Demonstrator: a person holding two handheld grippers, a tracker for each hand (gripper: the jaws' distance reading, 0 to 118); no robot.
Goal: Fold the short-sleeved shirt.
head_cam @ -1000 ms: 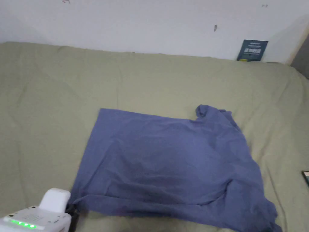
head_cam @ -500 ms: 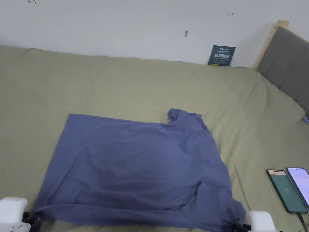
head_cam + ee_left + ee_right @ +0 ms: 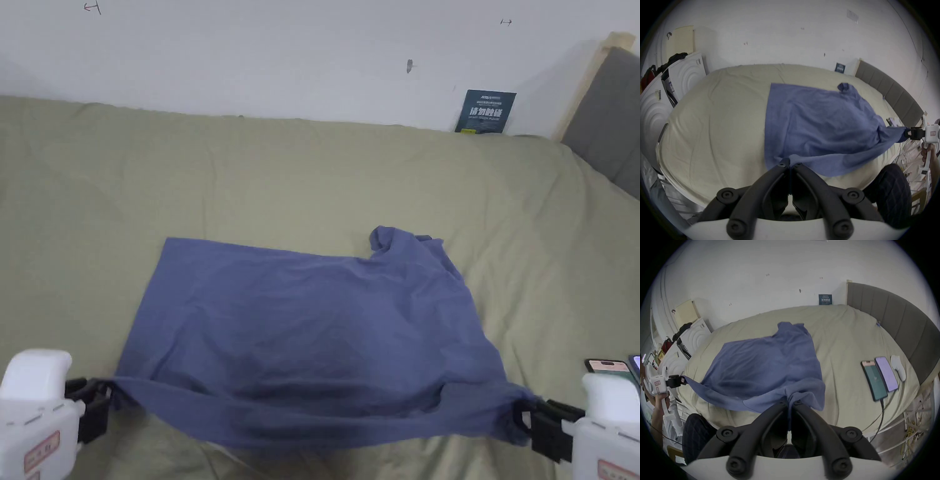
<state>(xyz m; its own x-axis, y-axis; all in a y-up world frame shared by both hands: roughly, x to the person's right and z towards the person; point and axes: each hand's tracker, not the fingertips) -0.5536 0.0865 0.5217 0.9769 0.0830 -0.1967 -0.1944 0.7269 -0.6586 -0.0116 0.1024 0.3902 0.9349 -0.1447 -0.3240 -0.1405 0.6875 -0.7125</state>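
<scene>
Shirt [image 3: 312,331] near edge pinched between both grippers' fingers [image 3: 94,400].

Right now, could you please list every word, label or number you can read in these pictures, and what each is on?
Nothing can be read clearly.
Dark card against the wall: white lettering, too blurred.
Red-edged label on the left gripper: too small.
Red-edged label on the right gripper: too small.
Two phones: screens too small.
Sticker on the white panel: too small.
Blue shirt: no print visible.
</scene>
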